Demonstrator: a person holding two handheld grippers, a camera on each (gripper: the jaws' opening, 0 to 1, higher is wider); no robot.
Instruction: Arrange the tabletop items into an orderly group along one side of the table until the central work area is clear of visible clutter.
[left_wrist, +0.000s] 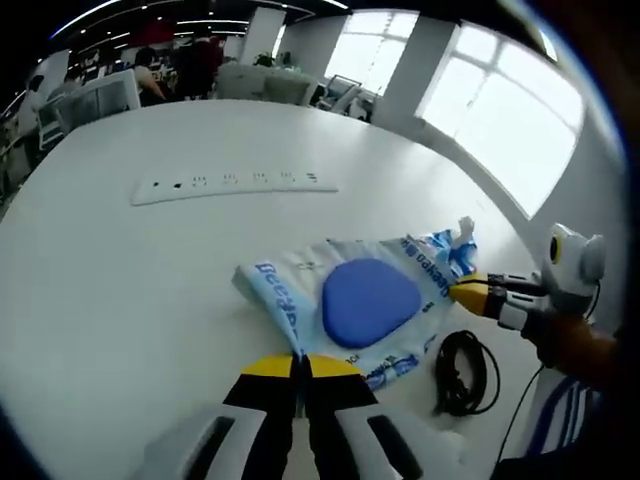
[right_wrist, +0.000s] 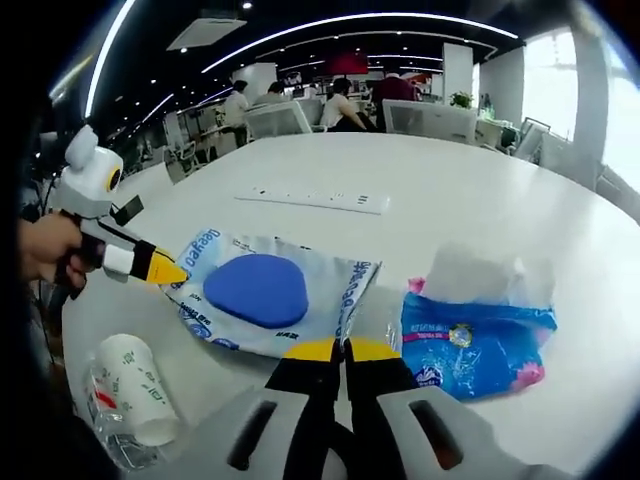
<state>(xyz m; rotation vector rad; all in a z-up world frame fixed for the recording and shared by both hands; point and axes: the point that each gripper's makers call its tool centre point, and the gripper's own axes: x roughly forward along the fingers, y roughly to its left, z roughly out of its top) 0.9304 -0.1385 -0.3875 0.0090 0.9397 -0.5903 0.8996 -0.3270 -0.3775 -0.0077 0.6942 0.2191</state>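
Both grippers pinch the flat white-and-blue wet-wipe pack with the oval blue lid (right_wrist: 268, 294): the right gripper (right_wrist: 341, 349) at its near edge, the left gripper (left_wrist: 301, 365) at the opposite edge. Its long axis runs left-right. Nearby lie clear-wrapped paper cups (right_wrist: 128, 392) and a crumpled blue tissue packet (right_wrist: 477, 338); farther off, a white power strip (right_wrist: 316, 200).

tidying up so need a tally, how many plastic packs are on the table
2: the wipes pack with the blue lid, held between both grippers, and the blue tissue pack beside it. Others may lie out of view.
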